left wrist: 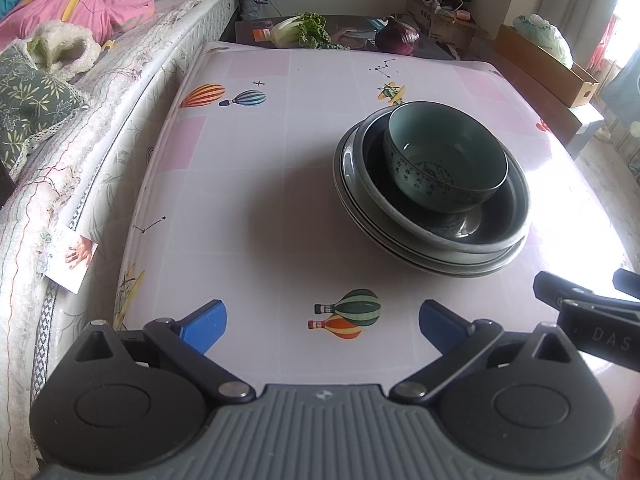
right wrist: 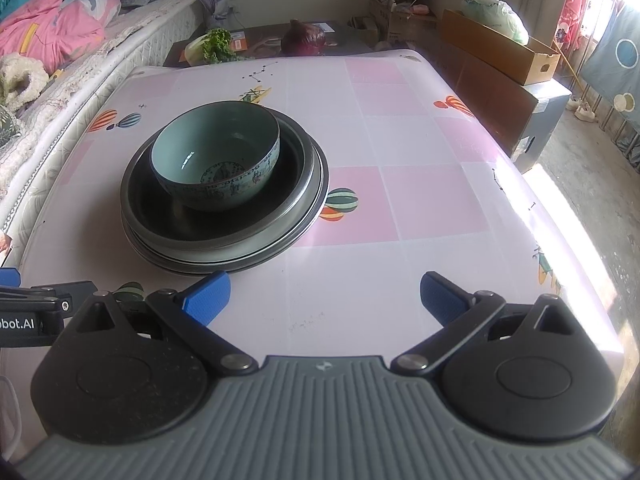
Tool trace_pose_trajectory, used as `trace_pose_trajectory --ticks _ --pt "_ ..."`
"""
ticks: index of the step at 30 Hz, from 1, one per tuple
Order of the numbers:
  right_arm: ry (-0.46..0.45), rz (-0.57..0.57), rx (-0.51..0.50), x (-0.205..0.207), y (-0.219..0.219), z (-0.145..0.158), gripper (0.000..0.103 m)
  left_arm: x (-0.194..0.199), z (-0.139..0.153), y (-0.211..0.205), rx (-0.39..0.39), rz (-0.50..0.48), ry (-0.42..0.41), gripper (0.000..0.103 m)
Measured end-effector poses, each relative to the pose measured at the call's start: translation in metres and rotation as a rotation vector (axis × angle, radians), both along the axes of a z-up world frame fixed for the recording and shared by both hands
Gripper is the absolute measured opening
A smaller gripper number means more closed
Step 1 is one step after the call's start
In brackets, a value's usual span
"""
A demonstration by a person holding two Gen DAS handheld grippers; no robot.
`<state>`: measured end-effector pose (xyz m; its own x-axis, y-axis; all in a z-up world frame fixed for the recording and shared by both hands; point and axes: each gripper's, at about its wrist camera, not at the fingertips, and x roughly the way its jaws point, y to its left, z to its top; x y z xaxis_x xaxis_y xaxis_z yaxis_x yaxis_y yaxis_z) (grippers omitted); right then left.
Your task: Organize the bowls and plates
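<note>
Left gripper [left wrist: 322,322] hangs over the near edge of the table [left wrist: 256,184] with its blue fingers [left wrist: 204,326] spread wide and nothing between them, well short of the dishes. The stack sits just ahead and to its right: a green patterned bowl [left wrist: 444,160] nested in a dark deep plate [left wrist: 448,196], that on more plates [left wrist: 432,256] beneath, biggest at the bottom so it all sits steady (looks like the sorting is done, or nearly). Right gripper [right wrist: 325,298] is beside the left one, fingers equally wide apart and empty, the stack ahead and to its left. The table wears a pink-checked cloth with hot-air balloons [left wrist: 348,314], sun glaring on its right side. A mattress [left wrist: 120,92] with a pink quilt [left wrist: 76,0] runs along the left; greens [left wrist: 300,32] and a red cabbage [left wrist: 398,36] lie on the low surface beyond the far edge, cardboard boxes [right wrist: 500,48] to the right
</note>
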<state>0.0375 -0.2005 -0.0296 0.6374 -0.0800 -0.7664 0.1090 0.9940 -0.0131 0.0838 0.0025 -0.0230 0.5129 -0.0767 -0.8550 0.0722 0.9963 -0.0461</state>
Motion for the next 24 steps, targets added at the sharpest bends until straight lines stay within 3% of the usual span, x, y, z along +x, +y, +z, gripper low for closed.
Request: trace_pose_trajectory --ticks 24 --pt "0.003 0.001 -0.002 -0.0004 0.0015 -0.0015 0.102 -0.0002 -0.0006 0.0004 -0.001 0.001 0.001 0.103"
